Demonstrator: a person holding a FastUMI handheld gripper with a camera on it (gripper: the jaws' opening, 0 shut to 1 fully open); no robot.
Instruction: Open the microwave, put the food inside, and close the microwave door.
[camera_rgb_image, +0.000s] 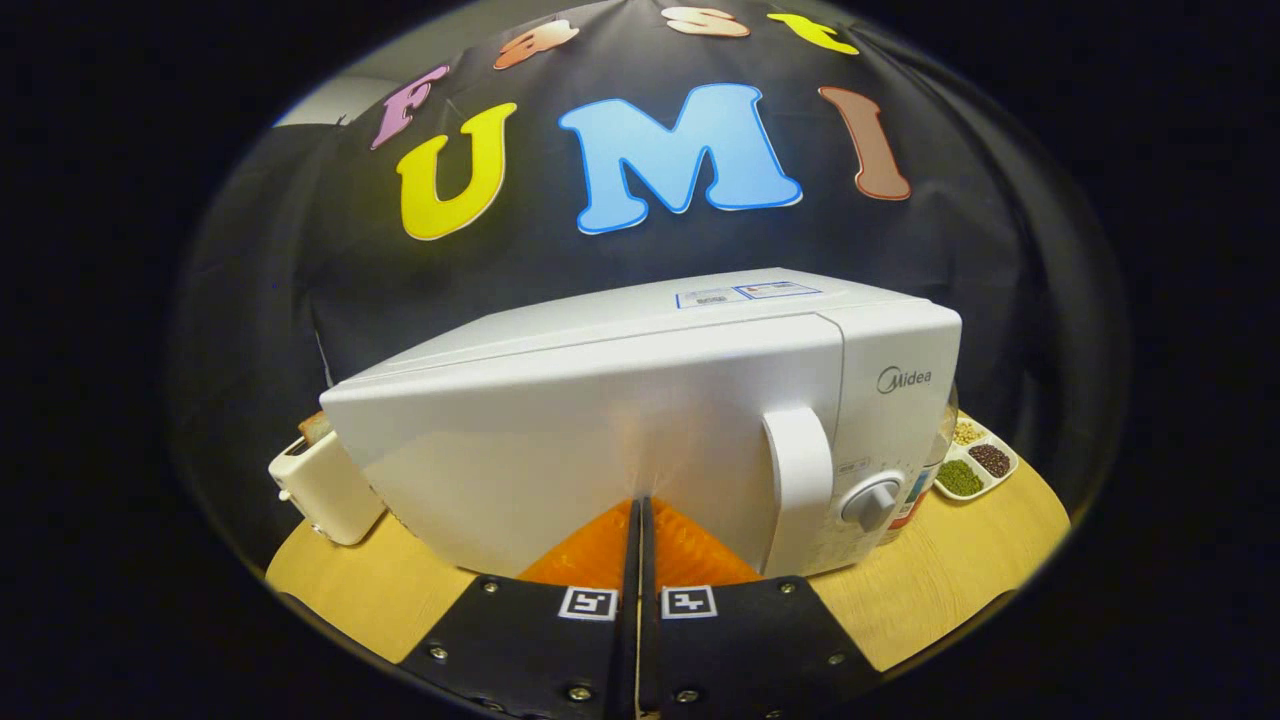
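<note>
At microwave door (560, 440) — gripper (640, 500) closed.

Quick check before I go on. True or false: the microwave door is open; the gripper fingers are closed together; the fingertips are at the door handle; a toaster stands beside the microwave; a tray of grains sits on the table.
1. The microwave door is open. False: it sits flush, shut.
2. The gripper fingers are closed together. True, with nothing between them.
3. The fingertips are at the door handle. False: they point at the door panel, beside the handle.
4. A toaster stands beside the microwave. True.
5. A tray of grains sits on the table. True, past the microwave's knob side.
</note>
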